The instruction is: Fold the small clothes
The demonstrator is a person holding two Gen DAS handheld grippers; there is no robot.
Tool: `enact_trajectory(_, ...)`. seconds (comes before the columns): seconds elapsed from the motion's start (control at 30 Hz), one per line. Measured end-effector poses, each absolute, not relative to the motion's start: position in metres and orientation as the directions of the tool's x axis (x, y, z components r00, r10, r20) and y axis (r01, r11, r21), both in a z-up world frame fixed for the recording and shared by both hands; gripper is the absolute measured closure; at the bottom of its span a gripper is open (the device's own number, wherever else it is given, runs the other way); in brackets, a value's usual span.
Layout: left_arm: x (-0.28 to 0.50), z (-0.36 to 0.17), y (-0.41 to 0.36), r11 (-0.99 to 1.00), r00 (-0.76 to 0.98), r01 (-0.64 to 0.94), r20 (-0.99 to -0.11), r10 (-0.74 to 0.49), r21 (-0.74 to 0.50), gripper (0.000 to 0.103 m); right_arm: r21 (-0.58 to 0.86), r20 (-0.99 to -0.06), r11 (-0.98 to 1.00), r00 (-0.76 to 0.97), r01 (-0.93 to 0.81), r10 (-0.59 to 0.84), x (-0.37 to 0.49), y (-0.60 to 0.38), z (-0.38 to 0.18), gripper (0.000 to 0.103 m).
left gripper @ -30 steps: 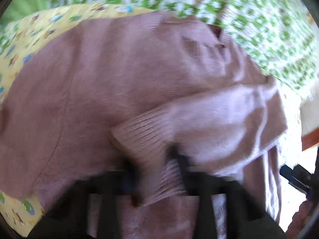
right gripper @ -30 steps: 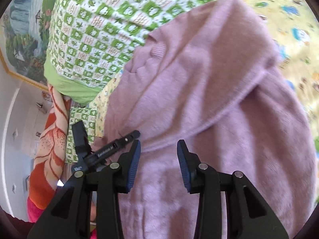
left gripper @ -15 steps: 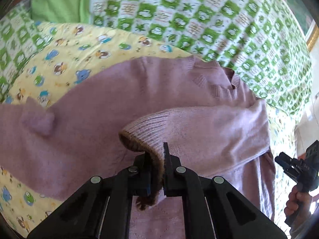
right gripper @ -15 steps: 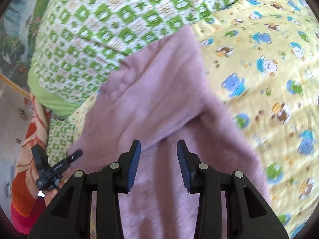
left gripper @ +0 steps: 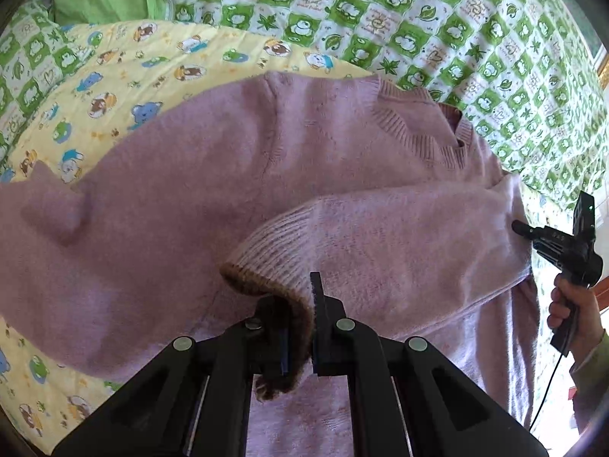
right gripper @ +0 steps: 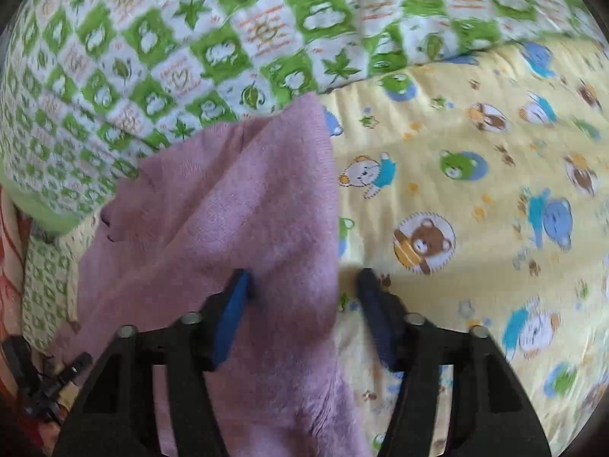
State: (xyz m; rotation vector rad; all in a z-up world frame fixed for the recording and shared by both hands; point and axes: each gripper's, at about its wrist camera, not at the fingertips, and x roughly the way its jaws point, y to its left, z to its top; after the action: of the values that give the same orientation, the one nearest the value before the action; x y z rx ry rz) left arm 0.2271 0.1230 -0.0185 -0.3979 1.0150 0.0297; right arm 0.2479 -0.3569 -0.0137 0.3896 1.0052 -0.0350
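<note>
**Pink sweater mid-fold: left pinching the cuff, right straddling the edge**

Left wrist view first. The left gripper has its fingers pressed together on the ribbed cuff of one sleeve, so the cuff hangs right at the fingertips. A bit of the brownish inside rolls out under them. That sleeve is laid across the chest of the sweater, which lies spread on the yellow sheet with cartoon bears. The green checked quilt is bunched just behind its collar. The knit is fuzzy, dusty pink, with a ribbed V-neck. The lower hem is hidden behind the gripper body and the far left side is cut off by the lens edge. At the right rim a hand holds the right gripper, its tip just beside the shoulder seam; you can't judge its jaws from here.

Right wrist view: pretty blurry. The right gripper's fingers stand spread, and the jaws have just been closing. The sweater's side edge runs up between them. The blue pad on the left sits against the knit, while the other is over bare sheet, clear of the fabric. So nothing is pinched. Only a strip of the sweater shows here, and the bottom-left corner is too dark and smeared to read.
</note>
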Motion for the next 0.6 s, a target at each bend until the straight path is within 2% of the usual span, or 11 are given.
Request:
enact_trajectory(0.03, 0.229, -0.018, 0.119, 0.927, 0.536, -0.199, -0.827, -0.169, -0.319, 0.097, 0.301, -0.833, 0.937, 0.526, 0.176, 0.169, 0.251, -0.358, -0.011, 0.092)
enact_trajectory(0.17, 0.244, -0.019, 0.102, 0.933, 0.532, -0.165, -0.825, -0.189, -0.32, 0.097, 0.24, -0.823, 0.959, 0.555, 0.15, 0.119, 0.245, -0.376, 0.017, 0.095)
enact_trajectory(0.27, 0.251, -0.03, 0.1, 0.941, 0.522, -0.184, -0.84, -0.151, -0.284, 0.097, 0.216, -0.839, 0.962, 0.535, 0.166, 0.096, 0.247, -0.39, 0.015, 0.096)
enact_trajectory(0.33, 0.252, -0.045, 0.109, 0.928, 0.498, -0.217, -0.851, -0.163, -0.304, 0.096, 0.208, -0.851, 0.963, 0.516, 0.173, 0.091, 0.249, -0.388, 0.006, 0.096)
enact_trajectory(0.37, 0.251, -0.047, 0.112, 0.918, 0.5, -0.222, -0.847, -0.182, -0.329, 0.095, 0.205, -0.856, 0.962, 0.51, 0.181, 0.086, 0.249, -0.386, 0.001, 0.095)
enact_trajectory(0.4, 0.25, -0.046, 0.115, 0.913, 0.496, -0.228, -0.847, -0.19, -0.338, 0.089, 0.202, -0.857, 0.96, 0.51, 0.192, 0.078, 0.249, -0.385, -0.003, 0.095)
enact_trajectory(0.43, 0.25, -0.044, 0.116, 0.911, 0.492, -0.23, -0.849, -0.193, -0.341, 0.083, 0.2, -0.857, 0.958, 0.511, 0.206, 0.069, 0.248, -0.384, -0.003, 0.092)
enact_trajectory(0.47, 0.248, -0.04, 0.118, 0.91, 0.492, -0.234, -0.849, -0.193, -0.343, 0.081, 0.204, -0.854, 0.954, 0.516, 0.22, 0.064, 0.248, -0.384, -0.003, 0.085)
enact_trajectory(0.53, 0.238, -0.027, 0.123, 0.907, 0.506, -0.251, -0.845, -0.175, -0.338, 0.063, 0.199, -0.855, 0.946, 0.517, 0.256, 0.04, 0.244, -0.38, 0.002, 0.072)
enact_trajectory(0.6, 0.223, -0.016, 0.133, 0.893, 0.534, -0.275, -0.829, -0.166, -0.357, 0.057, 0.218, -0.843, 0.94, 0.536, 0.262, 0.047, 0.237, -0.375, 0.014, 0.066)
